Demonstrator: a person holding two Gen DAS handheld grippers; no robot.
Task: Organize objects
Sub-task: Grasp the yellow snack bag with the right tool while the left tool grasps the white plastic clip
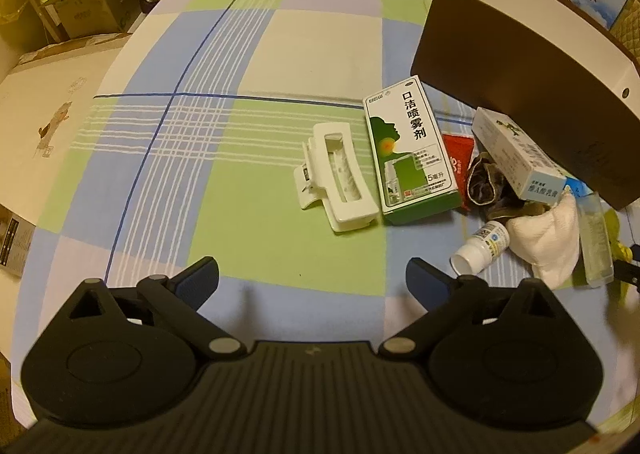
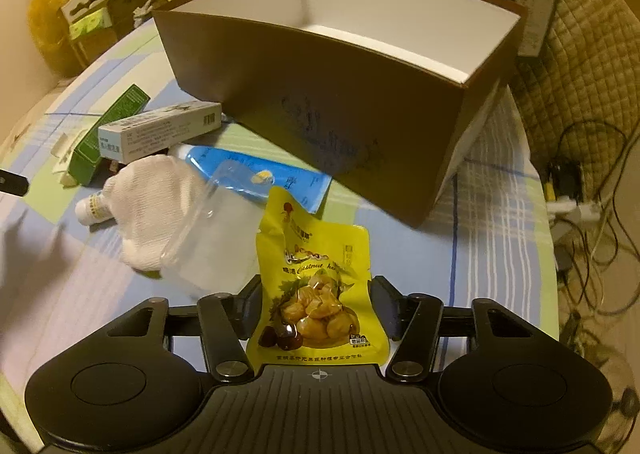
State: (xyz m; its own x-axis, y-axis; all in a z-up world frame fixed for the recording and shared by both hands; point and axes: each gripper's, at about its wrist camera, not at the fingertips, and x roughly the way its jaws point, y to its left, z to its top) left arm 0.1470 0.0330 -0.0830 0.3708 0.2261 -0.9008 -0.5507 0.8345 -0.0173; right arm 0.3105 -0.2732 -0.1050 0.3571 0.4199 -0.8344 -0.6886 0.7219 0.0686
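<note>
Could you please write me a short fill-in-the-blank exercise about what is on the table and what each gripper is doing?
1. The yellow chestnut packet lies between the fingers of the ____ gripper.
2. The left gripper is open and holds ____.
3. The inside of the brown box is ____ in colour.
4. The white hair clip lies beside a green and white ____.

Missing words: right; nothing; white; carton

Both grippers [image 1: 312, 274] [image 2: 316, 306] matte black — ribbed bodies, round silver pivot screws, dark blue-padded jaws.
</note>
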